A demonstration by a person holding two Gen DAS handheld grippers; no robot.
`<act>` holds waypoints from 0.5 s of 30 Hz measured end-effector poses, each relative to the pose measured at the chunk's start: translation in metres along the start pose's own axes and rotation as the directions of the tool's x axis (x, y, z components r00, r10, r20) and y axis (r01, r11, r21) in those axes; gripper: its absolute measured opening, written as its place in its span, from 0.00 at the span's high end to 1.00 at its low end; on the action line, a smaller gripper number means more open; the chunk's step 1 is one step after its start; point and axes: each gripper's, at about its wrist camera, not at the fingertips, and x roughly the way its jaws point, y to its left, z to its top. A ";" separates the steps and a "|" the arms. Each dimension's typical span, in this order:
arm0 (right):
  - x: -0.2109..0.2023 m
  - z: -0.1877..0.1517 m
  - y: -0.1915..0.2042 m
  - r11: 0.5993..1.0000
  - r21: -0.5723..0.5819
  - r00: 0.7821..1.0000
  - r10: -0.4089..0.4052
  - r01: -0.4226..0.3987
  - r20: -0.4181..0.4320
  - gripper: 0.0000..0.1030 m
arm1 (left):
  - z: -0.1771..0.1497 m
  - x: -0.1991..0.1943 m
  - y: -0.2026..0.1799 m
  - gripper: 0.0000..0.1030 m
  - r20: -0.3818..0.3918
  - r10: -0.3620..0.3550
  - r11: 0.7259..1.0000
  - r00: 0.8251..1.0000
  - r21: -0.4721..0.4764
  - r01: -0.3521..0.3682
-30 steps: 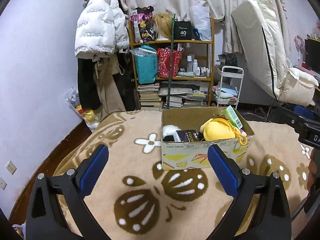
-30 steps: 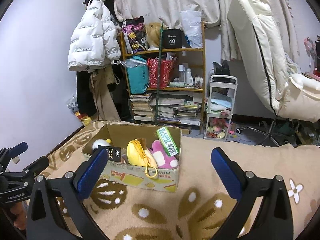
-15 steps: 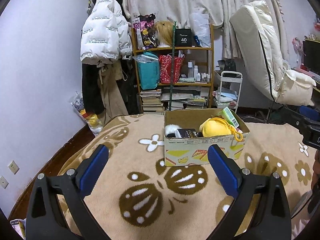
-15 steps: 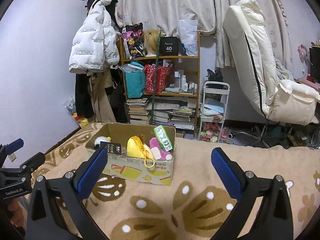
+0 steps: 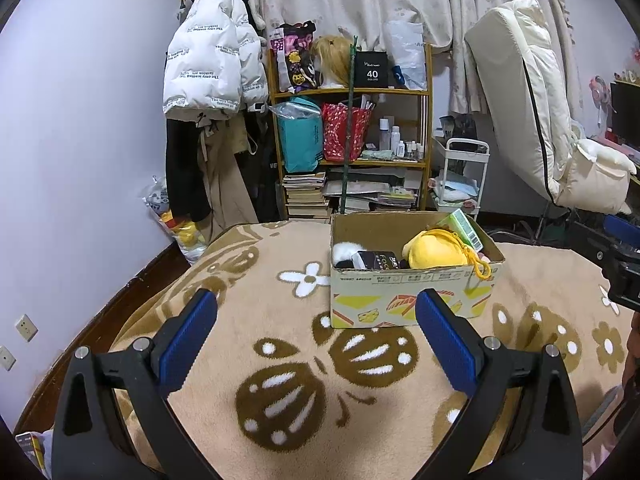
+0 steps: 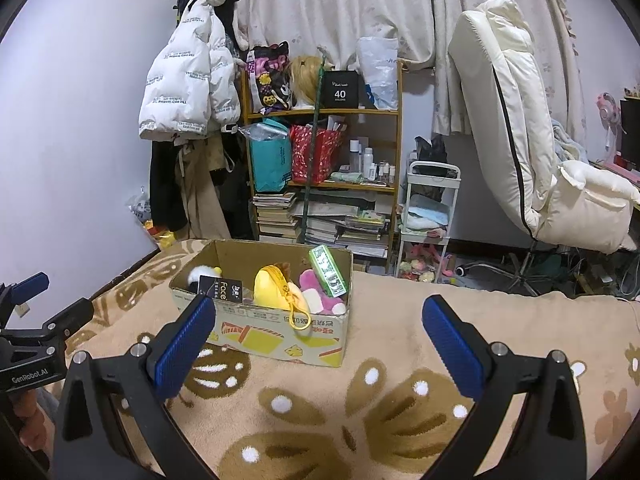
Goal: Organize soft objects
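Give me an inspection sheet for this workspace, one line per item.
Surface: beige blanket with brown flower pattern.
Job's things: cardboard box on the blanket holds a yellow plush pouch, pink plush, white plush, black packet and green carton.
Clutter: nothing seen on the blanket outside the box.
Grippers: left gripper and right gripper both open, empty, short of the box.
Cables: some on the floor by the chair base.
Surroundings: crowded shelf, white jacket, white recliner chair, small cart.
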 end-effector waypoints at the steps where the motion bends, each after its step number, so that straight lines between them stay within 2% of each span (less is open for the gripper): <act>1: 0.001 0.000 0.000 1.000 0.002 1.000 0.000 0.000 -0.001 0.00 | 0.000 0.001 0.000 0.04 -0.001 0.001 1.000 1.000 0.000 -0.001; 15: 0.003 0.001 -0.003 1.000 -0.001 1.000 0.004 -0.004 -0.002 0.00 | -0.001 0.005 -0.001 0.04 -0.006 -0.002 1.000 1.000 0.001 0.002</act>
